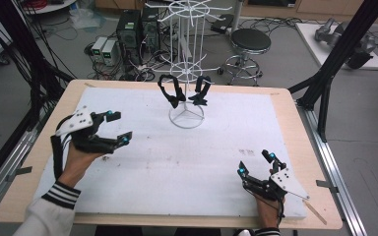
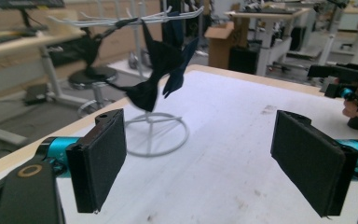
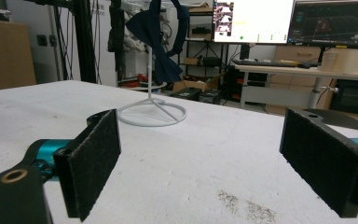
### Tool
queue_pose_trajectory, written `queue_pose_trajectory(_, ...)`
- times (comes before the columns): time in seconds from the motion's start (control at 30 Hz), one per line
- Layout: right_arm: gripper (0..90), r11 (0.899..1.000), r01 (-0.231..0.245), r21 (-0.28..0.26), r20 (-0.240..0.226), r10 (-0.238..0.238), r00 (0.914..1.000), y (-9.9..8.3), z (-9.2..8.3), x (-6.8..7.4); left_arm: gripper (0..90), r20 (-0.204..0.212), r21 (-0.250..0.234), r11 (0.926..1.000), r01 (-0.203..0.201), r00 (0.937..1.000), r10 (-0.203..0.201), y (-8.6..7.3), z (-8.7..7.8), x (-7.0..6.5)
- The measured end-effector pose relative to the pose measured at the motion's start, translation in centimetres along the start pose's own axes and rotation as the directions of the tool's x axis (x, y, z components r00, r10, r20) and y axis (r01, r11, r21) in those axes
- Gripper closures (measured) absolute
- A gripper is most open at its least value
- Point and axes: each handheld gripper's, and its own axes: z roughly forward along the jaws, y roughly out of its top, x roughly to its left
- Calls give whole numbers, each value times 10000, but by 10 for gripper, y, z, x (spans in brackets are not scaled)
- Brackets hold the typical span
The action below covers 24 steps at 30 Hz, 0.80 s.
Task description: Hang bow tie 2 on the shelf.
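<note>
A white wire rack stands at the back middle of the white mat, its ring base flat on the mat. Two dark bow ties hang from its lower arms. In the left gripper view they hang side by side; in the right gripper view one navy bow tie shows. My left gripper is open and empty left of the rack, well apart from it. Near the front right edge my right gripper stands open and empty.
The white mat covers a wooden table. Black frame posts rise at both sides. Behind the table stand a stool and computer boxes among cables. Monitors are far off.
</note>
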Motion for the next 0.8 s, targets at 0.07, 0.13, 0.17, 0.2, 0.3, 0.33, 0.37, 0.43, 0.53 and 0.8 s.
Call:
queue_pose_trajectory(0.07, 118, 10000, -36, 27, 15, 36, 10000, 0, 0, 0, 185, -254, -226, 9997, -81, 9996, 76, -14, -13, -2)
queue_pose_trajectory(0.13, 118, 10000, 41, 23, 66, -41, 10000, 0, 0, 1, 182, -577, -400, 9989, -241, 9981, 217, -30, -26, -5)
queue_pose_trajectory(0.17, 118, 10000, 21, 44, 61, -21, 10000, 0, 0, 1, 178, -692, -512, 9984, -239, 9974, 203, -38, -31, -7)
queue_pose_trajectory(0.2, 118, 10000, 34, 65, 77, -35, 10000, 0, 0, 1, 177, -804, -486, 9986, -225, 9966, 185, -46, -36, -8)
queue_pose_trajectory(0.3, 118, 10000, 21, 87, 111, -22, 9999, 0, 0, 2, 166, -1152, -445, 9990, -56, 9933, 4, -70, -48, -11)
queue_pose_trajectory(0.33, 118, 10000, 17, 89, 111, -18, 9999, 0, 0, 2, 163, -1272, -524, 9986, -94, 9919, 27, -75, -50, -12)
queue_pose_trajectory(0.37, 118, 10000, 19, 91, 109, -20, 9999, 0, 0, 2, 162, -1492, -709, 9975, -46, 9888, -60, -82, -54, -12)
queue_pose_trajectory(0.43, 118, 9999, 76, 84, 140, -77, 9999, 0, 1, 2, 163, -1728, -1053, 9944, 97, 9846, -279, -90, -58, -12)
queue_pose_trajectory(0.53, 118, 9999, 53, 109, 158, -55, 9999, 0, 0, 2, 161, -2107, -1047, 9943, 201, 9766, -420, -98, -59, -13)
queue_pose_trajectory(0.8, 118, 9999, 98, 112, 175, -100, 9998, 0, 0, 2, 155, -2576, -1311, 9911, 243, 9645, -578, -107, -61, -15)
